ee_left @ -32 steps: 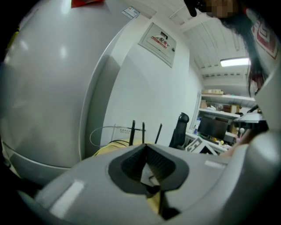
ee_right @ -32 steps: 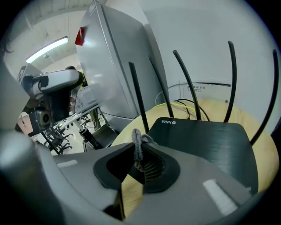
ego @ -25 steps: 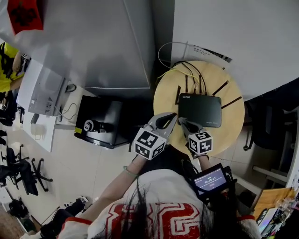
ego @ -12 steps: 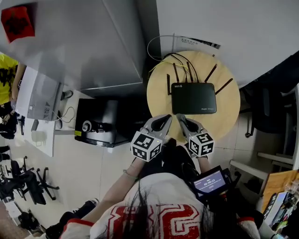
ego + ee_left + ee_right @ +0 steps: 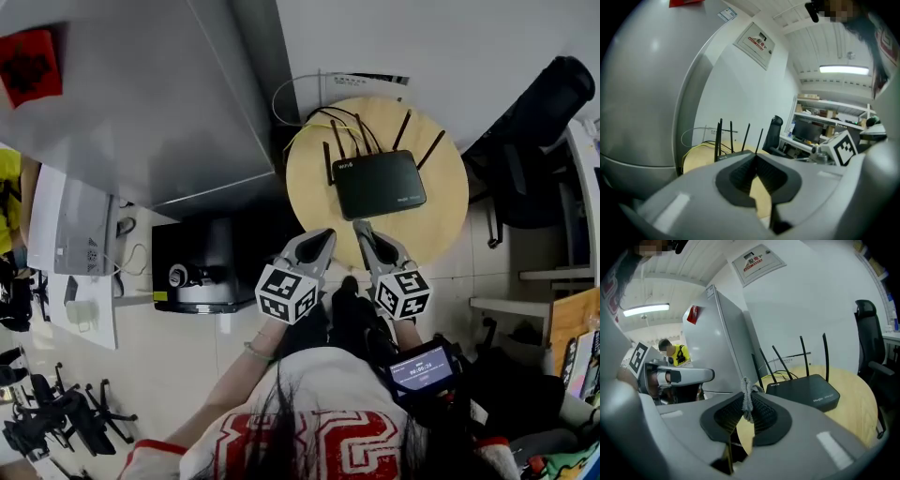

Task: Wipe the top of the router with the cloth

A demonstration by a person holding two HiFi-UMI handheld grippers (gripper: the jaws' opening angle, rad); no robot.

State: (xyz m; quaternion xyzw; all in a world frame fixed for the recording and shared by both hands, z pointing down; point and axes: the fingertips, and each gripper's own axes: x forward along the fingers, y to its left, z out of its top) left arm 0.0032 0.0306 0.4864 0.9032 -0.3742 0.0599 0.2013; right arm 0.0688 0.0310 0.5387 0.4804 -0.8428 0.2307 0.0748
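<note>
Right gripper [image 5: 362, 229] pinches a sliver of cloth [image 5: 747, 400] just short of the router [image 5: 378, 184], ready to wipe its top; left gripper [image 5: 324, 236] alongside, jaws closed on nothing, likely keeping clear

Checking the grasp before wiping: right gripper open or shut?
Shut on the cloth: the right gripper has its jaws pinching a thin grey strip of it, short of the router.

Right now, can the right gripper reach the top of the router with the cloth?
Probably yes. The right gripper, shut on a thin bit of cloth, sits just short of the router over the table, and nothing lies between them. Its antennas stand at the far side.
</note>
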